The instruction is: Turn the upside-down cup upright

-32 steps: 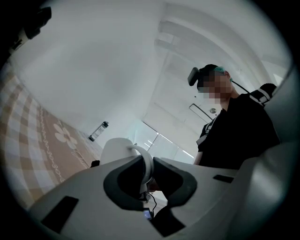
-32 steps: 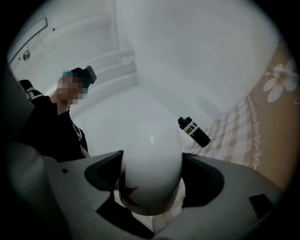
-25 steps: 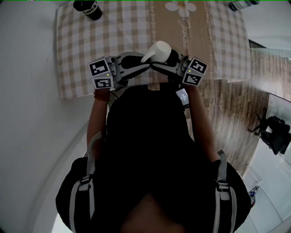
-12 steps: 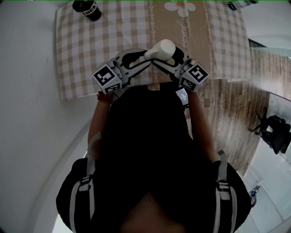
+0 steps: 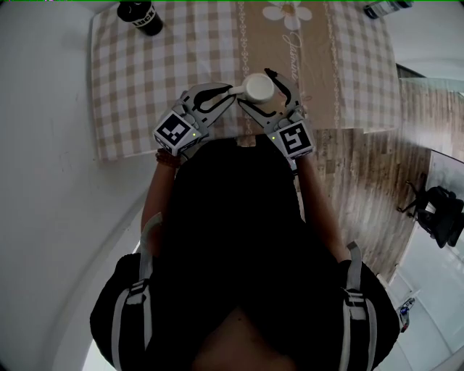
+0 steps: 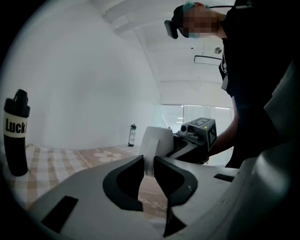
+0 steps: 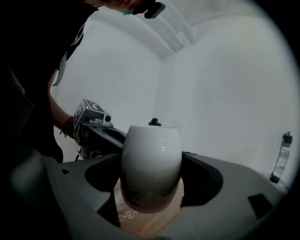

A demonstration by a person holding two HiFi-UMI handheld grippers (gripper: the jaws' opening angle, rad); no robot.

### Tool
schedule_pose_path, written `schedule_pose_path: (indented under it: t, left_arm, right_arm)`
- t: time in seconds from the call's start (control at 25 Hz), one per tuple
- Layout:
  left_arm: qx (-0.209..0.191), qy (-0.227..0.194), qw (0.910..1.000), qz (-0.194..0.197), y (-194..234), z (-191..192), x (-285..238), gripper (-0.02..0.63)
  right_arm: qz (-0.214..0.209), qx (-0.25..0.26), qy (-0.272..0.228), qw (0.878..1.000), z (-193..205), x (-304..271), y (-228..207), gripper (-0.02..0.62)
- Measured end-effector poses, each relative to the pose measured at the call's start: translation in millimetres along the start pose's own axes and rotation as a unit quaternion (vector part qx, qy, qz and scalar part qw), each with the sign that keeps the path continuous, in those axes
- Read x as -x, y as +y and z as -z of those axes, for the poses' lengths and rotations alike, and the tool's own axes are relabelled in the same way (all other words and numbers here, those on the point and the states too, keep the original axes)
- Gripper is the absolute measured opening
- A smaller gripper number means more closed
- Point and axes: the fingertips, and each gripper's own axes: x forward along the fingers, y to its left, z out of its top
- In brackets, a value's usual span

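Note:
A white cup is held between both grippers over the near part of the checked tablecloth. In the right gripper view the cup stands upright, wide end up, with my right gripper shut on its body. My left gripper has just been closing, and its pads now pinch the cup's handle. In the head view the left gripper reaches in from the left and the right gripper from the right. Whether the cup's base touches the cloth is hidden.
A black bottle stands at the table's far left corner, also seen in the left gripper view. A small dark bottle stands at the far edge. The table's near edge runs just under the grippers; wooden floor lies to the right.
Both grippers have rolled, turning the cup from lying tilted on its side to standing with one end facing up. The left gripper has dropped a little and both marker cubes have swung nearer the body.

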Motion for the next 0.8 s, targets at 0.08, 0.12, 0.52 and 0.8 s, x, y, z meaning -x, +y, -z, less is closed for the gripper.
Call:
schedule_pose_path:
  t: [0.08, 0.12, 0.52, 0.8]
  left_arm:
    - [0.003, -0.007, 0.9999, -0.012, 4.7, 0.3, 2.2, 0.073]
    - [-0.001, -0.006, 0.9998, -0.016, 6.5, 0.0, 1.6, 0.072]
    - [-0.044, 0.042, 0.9974, -0.037, 12.1, 15.8, -2.4, 0.066]
    - [-0.054, 0.081, 0.994, -0.051, 19.1, 33.9, -5.6, 0.061]
  right_arm:
    - [0.006, -0.002, -0.004, 1.0, -1.3, -3.1, 0.8, 0.393]
    - [0.009, -0.003, -0.003, 1.0, -0.8, -4.4, -0.2, 0.393]
    - [0.0, 0.005, 0.028, 1.0, 18.8, -15.4, 0.3, 0.394]
    - [-0.013, -0.011, 0.055, 0.998, 36.8, -26.3, 0.5, 0.394]
